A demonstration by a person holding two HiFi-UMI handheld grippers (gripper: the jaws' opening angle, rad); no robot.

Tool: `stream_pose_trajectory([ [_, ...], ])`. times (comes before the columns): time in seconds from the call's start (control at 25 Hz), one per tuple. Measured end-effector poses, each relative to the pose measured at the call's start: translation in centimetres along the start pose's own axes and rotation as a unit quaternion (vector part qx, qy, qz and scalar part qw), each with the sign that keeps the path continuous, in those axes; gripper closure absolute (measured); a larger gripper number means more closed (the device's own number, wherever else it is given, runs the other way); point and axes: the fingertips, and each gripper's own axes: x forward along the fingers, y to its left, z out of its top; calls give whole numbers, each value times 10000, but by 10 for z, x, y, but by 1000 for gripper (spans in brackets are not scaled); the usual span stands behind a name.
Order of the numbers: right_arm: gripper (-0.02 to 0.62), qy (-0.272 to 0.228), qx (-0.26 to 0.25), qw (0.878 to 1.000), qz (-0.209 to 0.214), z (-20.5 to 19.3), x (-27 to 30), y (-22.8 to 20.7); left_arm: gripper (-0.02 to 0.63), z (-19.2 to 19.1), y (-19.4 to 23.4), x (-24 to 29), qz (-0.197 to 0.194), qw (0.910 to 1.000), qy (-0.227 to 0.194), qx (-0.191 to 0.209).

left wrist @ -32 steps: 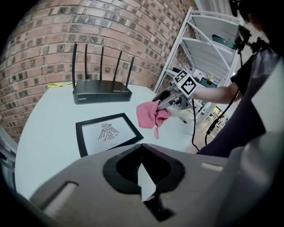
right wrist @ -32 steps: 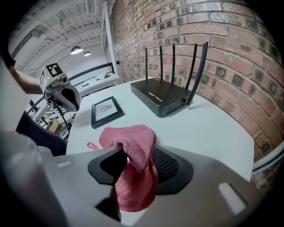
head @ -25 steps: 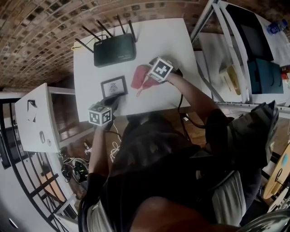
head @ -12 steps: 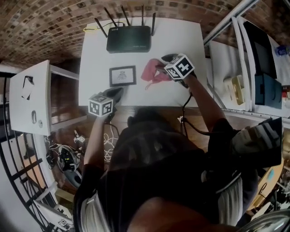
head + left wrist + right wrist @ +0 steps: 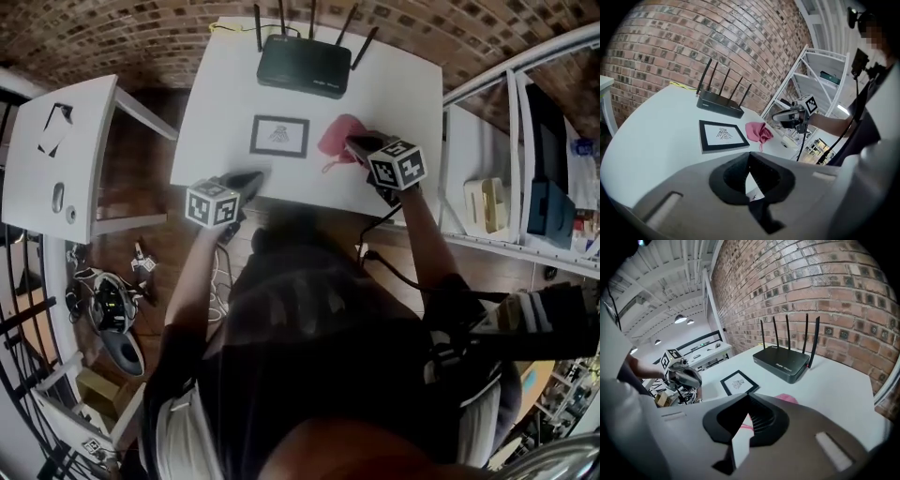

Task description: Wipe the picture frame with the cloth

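Note:
The black-framed picture lies flat on the white table; it also shows in the left gripper view. A crumpled pink cloth rests just right of it, loose on the table. My right gripper hovers at the cloth's near right side, shut and empty; the cloth peeks over its jaws. My left gripper is shut with nothing in it near the table's front edge, short of the frame.
A black router with several antennas stands at the back of the table. White metal shelving is at the right, a white side table at the left. A brick wall runs behind.
My right gripper has pulled back off the pink cloth toward the near right and risen; the cloth stays on the table. My left gripper has shifted a little along the front edge.

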Motion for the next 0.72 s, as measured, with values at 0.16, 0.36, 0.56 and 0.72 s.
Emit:
stream_pose_trajectory([
  [0.16, 594, 24, 349, 9991, 252, -13, 8, 37, 604, 1, -6, -14, -36, 9993, -341, -154],
  [0.36, 594, -176, 875, 9944, 559, -16, 15, 74, 604, 2, -22, -23, -347, 9984, -439, -117],
  [0.56, 594, -117, 1055, 9919, 696, -26, 26, 107, 604, -15, -30, -33, -546, 9978, -354, -98],
  [0.72, 594, -123, 1160, 9911, 643, -38, 21, 127, 604, -33, -43, -36, -834, 9962, -232, -125],
])
